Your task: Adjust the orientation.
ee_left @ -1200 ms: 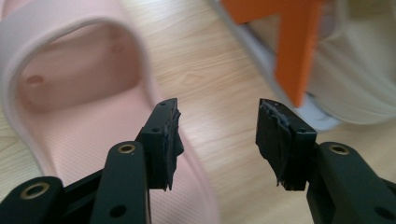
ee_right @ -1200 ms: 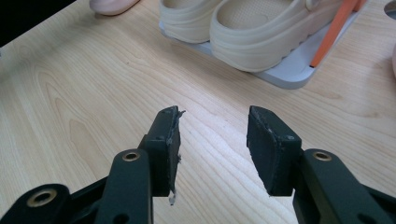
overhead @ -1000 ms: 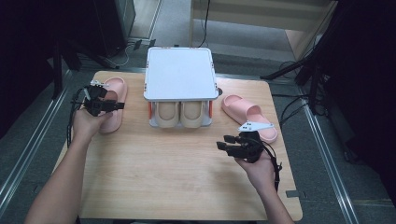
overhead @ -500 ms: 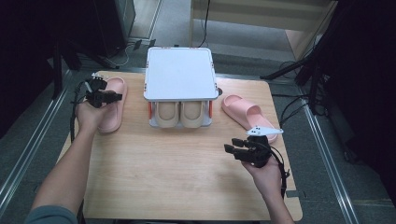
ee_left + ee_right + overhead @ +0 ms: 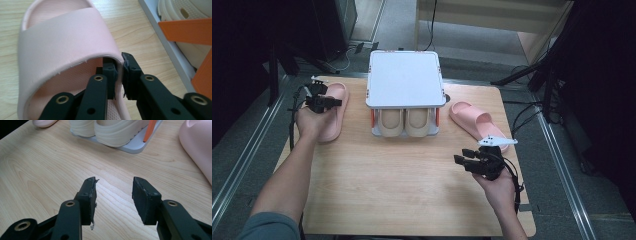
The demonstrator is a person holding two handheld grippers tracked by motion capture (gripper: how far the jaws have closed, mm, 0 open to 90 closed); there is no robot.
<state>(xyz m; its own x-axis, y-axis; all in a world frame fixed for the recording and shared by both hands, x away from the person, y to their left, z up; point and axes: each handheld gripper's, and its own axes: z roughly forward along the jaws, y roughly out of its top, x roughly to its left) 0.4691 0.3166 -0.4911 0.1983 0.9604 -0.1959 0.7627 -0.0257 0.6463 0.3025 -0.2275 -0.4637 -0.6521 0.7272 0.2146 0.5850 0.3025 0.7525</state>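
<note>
The left gripper (image 5: 326, 102) had just been closing its jaws and now pinched the edge of the strap of the left pink slipper (image 5: 332, 114); in the left gripper view one black jaw sat inside under the strap and the other outside it, with the strap's rim (image 5: 119, 58) squeezed between the pads. The right gripper (image 5: 466, 158) hovered over bare wood near the front right of the table, its jaws standing well apart with nothing between them, as the right gripper view (image 5: 113, 192) showed.

The wooden table (image 5: 402, 180) carried everything. At its far middle stood a grey two-level shoe rack (image 5: 404, 80) with a flat top and orange posts; a pair of cream shoes (image 5: 404, 122) sat side by side on its lower shelf, toes facing the person. The left pink slipper lay flat just left of the rack, apart from it, lengthwise along the table's left side. The right pink slipper (image 5: 472, 120) lay to the right of the rack, angled, a little beyond the right gripper and not touching it.
</note>
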